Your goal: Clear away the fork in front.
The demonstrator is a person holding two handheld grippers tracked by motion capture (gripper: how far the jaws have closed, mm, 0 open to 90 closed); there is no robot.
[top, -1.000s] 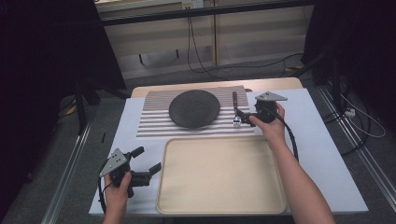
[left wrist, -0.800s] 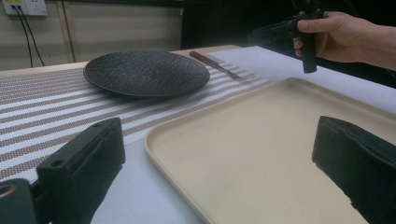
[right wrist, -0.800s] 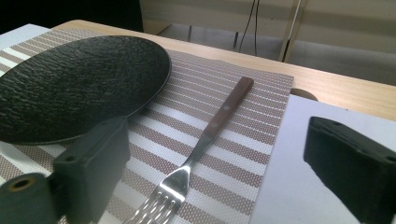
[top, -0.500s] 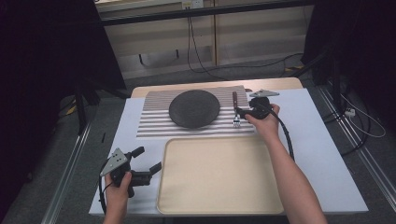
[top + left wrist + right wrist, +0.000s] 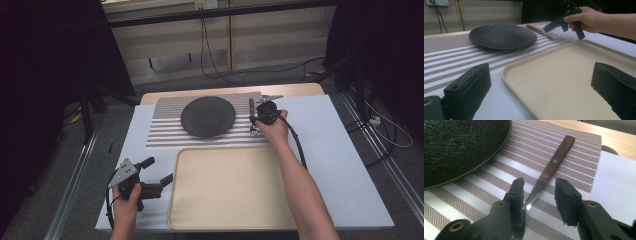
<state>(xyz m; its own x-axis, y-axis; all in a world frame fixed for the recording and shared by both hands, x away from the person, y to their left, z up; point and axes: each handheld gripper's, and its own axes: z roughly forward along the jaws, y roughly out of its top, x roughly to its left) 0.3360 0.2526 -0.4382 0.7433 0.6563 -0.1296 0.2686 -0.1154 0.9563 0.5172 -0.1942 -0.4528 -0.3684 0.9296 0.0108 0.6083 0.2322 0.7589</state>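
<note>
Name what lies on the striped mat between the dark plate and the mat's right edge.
A wooden-handled fork lies there, apart from the plate, on the mat, seen in the high view.

beige tray [image 5: 235, 200] bare, free passage above it, dark plate [image 5: 207, 116] blocks the placemat [image 5: 165, 132] centre, fork [image 5: 549, 170] lies just beside the plate's rim, white sheet [image 5: 330, 135] right side open

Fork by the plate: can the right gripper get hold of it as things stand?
Probably yes. The right gripper has just been closing, and its jaws already straddle the fork at the metal neck on the striped mat; nothing lies between. The pads don't press yet.
</note>
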